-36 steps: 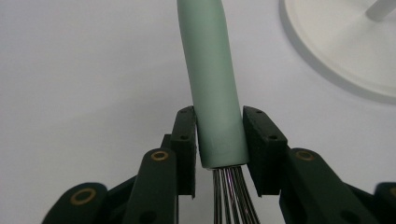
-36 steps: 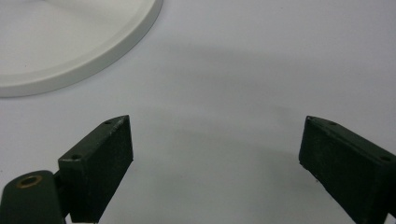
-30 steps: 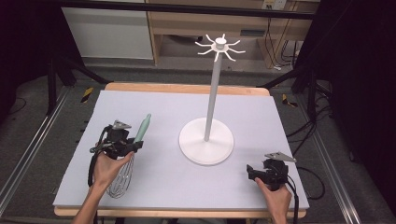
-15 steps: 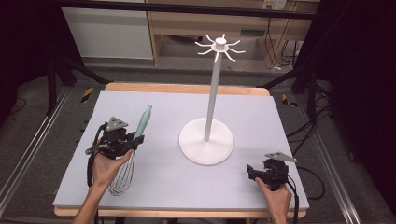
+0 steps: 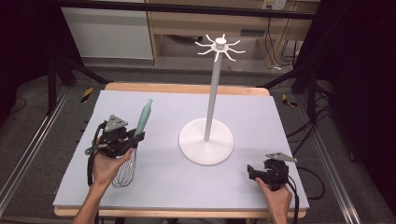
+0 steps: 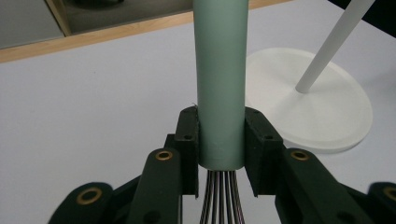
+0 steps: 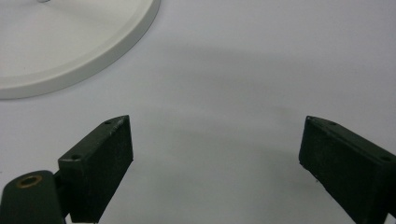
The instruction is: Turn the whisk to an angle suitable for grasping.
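Grey tabletop (image 5: 187,186); whisk (image 5: 140,122) (green handle) in left gripper (image 5: 130,140).

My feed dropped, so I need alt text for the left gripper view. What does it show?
The left gripper is shut on the whisk, its two black jaws clamping the base of the pale green handle just above the wires. Beyond it lies a pale grey mat, with the round white base of the hook stand and its slanting pole at right.
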`<state>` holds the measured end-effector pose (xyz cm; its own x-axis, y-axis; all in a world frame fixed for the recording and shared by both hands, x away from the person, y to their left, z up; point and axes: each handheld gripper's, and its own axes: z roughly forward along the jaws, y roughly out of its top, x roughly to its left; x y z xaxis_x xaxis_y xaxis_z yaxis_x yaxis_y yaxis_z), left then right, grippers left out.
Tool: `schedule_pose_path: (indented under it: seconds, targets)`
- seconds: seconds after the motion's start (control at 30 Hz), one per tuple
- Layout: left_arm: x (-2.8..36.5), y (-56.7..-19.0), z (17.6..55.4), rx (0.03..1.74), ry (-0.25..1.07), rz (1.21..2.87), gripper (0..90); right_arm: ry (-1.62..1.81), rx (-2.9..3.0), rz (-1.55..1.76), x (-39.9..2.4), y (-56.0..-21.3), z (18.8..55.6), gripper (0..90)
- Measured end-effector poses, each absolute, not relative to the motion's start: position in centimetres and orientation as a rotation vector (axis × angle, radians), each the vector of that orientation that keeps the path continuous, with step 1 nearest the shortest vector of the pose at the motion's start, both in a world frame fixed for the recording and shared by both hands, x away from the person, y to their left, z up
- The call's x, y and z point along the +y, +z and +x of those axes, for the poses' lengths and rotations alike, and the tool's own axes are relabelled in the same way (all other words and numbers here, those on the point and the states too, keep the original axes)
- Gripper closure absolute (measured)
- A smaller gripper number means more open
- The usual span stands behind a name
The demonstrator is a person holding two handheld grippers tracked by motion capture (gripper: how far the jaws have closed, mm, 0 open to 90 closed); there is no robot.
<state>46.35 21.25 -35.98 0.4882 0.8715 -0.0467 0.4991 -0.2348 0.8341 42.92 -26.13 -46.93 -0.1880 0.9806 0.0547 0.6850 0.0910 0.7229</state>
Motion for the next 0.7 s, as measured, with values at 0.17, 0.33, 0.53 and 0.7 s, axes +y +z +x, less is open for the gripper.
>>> schedule_pose_path:
  seconds: [0.17,0.33,0.53,0.7]
  targets:
    - [21.3,-35.4,46.3,1.131,0.560,1.873,68.8,0.882,1.929,1.633,-26.1,-46.9,42.9,10.3]
    - [21.0,-34.2,46.0,1.101,0.580,1.841,68.8,0.885,1.923,1.635,-26.1,-46.9,42.9,10.3]
    - [20.8,-33.4,45.9,1.076,0.594,1.800,68.7,0.894,1.912,1.615,-26.1,-46.7,42.8,10.3]
    - [20.6,-32.6,45.9,1.043,0.603,1.753,68.7,0.910,1.893,1.607,-26.2,-46.6,42.7,11.2]
